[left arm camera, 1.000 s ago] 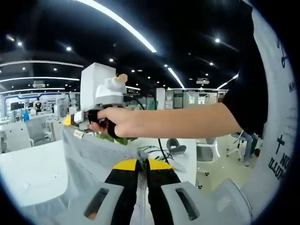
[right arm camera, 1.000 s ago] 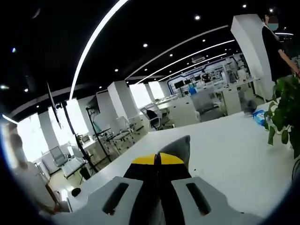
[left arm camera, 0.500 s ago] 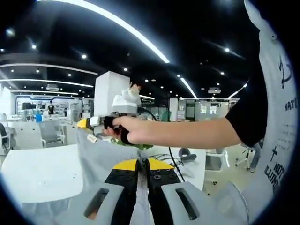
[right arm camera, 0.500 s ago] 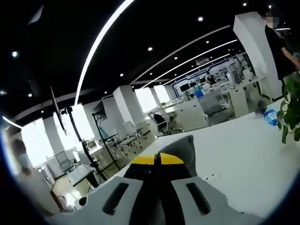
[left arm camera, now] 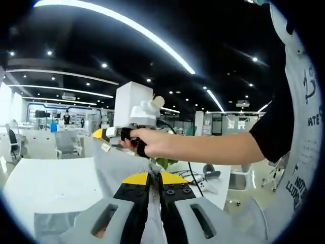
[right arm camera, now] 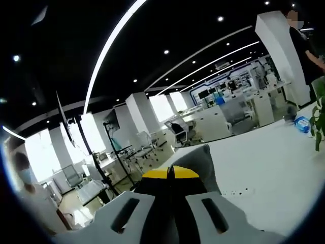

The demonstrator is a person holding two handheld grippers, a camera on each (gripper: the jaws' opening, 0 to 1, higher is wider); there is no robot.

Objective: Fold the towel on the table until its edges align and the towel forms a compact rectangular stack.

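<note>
The grey towel (left arm camera: 119,165) hangs in the air, stretched between both grippers above the white table (left arm camera: 45,183). My left gripper (left arm camera: 153,176) is shut on one top corner, with cloth running down between its jaws. Further off, a hand holds my right gripper (left arm camera: 101,133) on the other top corner, by a small white tag. In the right gripper view, my right gripper (right arm camera: 170,172) is shut on the towel, and a grey corner (right arm camera: 200,158) sticks up past its yellow tips. The towel's lower part (left arm camera: 56,223) lies on the table.
Cables and a small grey object (left arm camera: 203,180) lie on the table's far right. A green plant (right arm camera: 320,119) and a standing person (right arm camera: 304,46) are past the table (right arm camera: 269,173). A stand (right arm camera: 96,162), office chairs and another person (right arm camera: 23,178) are on the left.
Both views have shifted with the hands. In the left gripper view more table top shows below the towel. In the right gripper view the plant has slid toward the right edge. Both grips are unchanged.
</note>
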